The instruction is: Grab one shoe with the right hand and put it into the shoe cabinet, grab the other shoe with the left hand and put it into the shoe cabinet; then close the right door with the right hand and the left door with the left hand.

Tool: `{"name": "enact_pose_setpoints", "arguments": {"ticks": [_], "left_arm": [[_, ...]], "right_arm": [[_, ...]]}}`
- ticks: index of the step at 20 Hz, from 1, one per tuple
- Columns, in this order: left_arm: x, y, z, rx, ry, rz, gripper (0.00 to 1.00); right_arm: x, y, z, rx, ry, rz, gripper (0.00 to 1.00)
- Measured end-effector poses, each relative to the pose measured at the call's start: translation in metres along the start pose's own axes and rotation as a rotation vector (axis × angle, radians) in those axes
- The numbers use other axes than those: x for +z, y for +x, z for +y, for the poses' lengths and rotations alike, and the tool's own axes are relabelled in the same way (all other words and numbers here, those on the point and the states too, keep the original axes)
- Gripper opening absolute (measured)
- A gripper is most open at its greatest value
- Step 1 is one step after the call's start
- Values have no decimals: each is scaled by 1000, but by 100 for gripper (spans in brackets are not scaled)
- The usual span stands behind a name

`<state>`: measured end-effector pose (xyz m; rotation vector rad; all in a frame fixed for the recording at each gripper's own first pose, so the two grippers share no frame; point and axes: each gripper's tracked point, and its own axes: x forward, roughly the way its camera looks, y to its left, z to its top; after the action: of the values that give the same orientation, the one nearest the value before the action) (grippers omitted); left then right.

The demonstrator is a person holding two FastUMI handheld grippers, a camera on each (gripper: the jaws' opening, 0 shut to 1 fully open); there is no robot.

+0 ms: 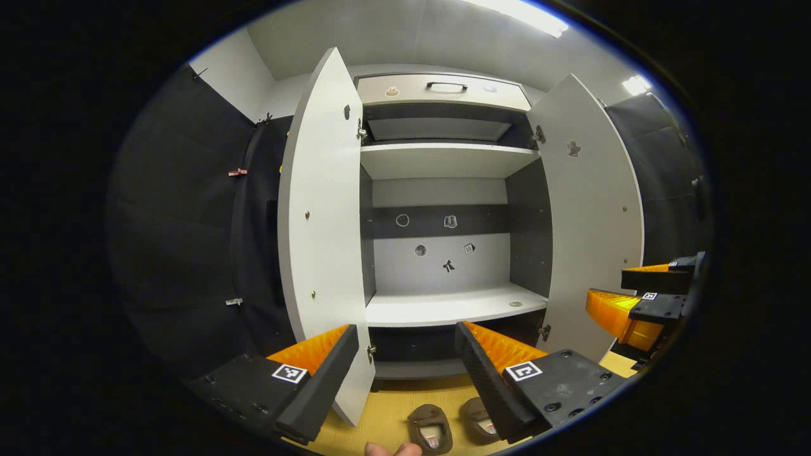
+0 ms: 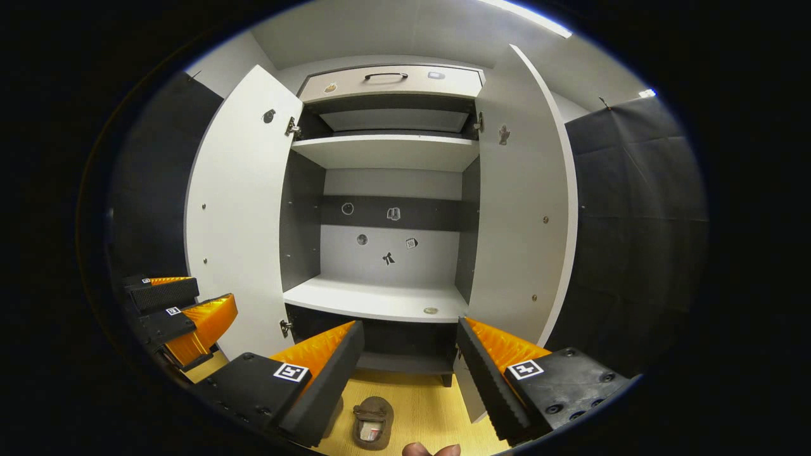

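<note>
- Nearest to us, the left tongs [image 1: 405,354] stand wide apart with nothing between their fingers, and the right tongs [image 2: 410,354] stand wide apart too, holding nothing.
- In the left gripper view we see the right tongs off at the right edge, near the outer face of the right door; in the right gripper view the left tongs show low at the left, just beside the left door.
- Below the tongs, on the yellow wooden floor [image 1: 386,405], lie the two shoes: a brown one [image 1: 430,429] and a second brown one [image 1: 479,418] just beside it, its far side hidden behind a finger of the left tongs. Both are low and open-topped, with pale insoles.
- In the right gripper view we see one shoe [image 2: 372,423] clearly, lying in front of the cabinet's base.
- A bit of a person's hand [image 1: 393,449] shows at the bottom edge, near the shoes.
- Farther on, the shoe cabinet [image 1: 443,158] stands with both doors swung outward: the left door [image 1: 320,209] and the right door [image 1: 586,209], their edges framing a broad opening.
- The lower shelf [image 1: 443,307] is white and bare but for a small round thing near its front right.
- Farthest, the back panel carries small stickers, and a drawer with a dark handle [image 1: 446,85] sits on top.
</note>
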<state>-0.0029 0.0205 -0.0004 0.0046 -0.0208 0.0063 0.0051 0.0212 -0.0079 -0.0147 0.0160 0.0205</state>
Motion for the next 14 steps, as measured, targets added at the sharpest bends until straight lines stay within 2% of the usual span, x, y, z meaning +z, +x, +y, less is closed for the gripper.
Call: {"name": "enact_pose_setpoints", "arguments": {"ticks": [6, 14], "left_arm": [[-1, -4, 4, 1, 8, -23, 98], [-24, -16, 17, 35, 24, 9, 98]], "right_arm": [[-44, 6, 16, 34, 14, 87, 98], [-174, 11, 59, 133, 93, 329, 98]]}}
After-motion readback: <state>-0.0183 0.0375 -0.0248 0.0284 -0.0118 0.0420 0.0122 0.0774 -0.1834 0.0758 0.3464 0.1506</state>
